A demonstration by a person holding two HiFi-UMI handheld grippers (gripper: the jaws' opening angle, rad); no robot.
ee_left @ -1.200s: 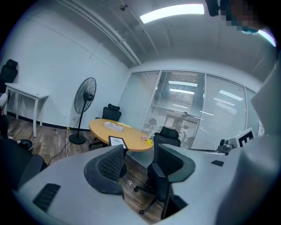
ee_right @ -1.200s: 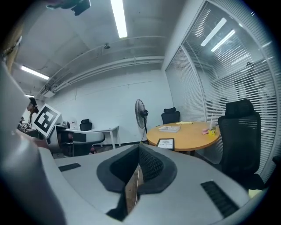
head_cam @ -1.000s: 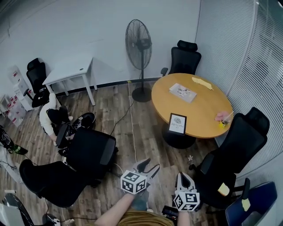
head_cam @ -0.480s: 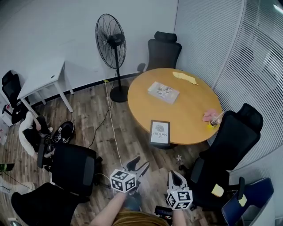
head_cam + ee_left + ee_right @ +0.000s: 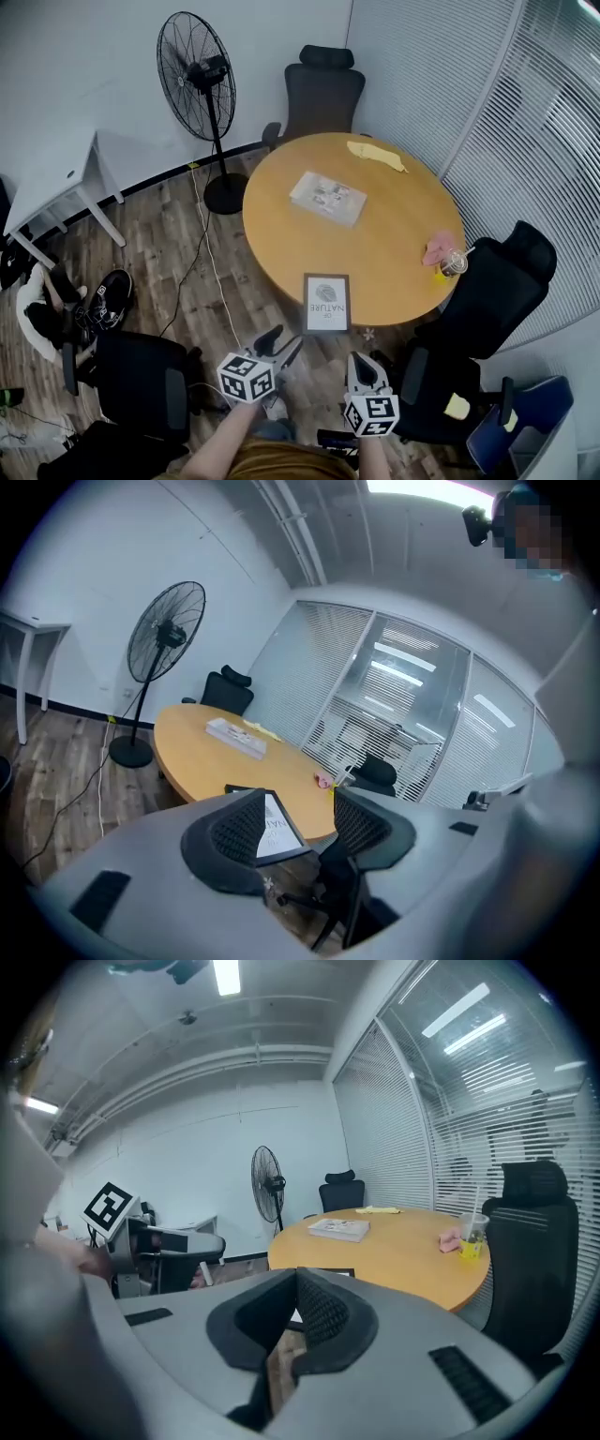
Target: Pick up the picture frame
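Head view overhead, table [image 5: 375,258] shared by all

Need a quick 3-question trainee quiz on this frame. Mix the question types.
1. True or false: the picture frame sits at the edge of the round table nearest the grippers.
2. The left gripper is: A) open and empty; B) shut on the picture frame; C) shut on a cup.
3. Fill in: in the head view, the tall thing standing on the floor left of the round table is a ____.
Key: 1 true; 2 A; 3 fan.
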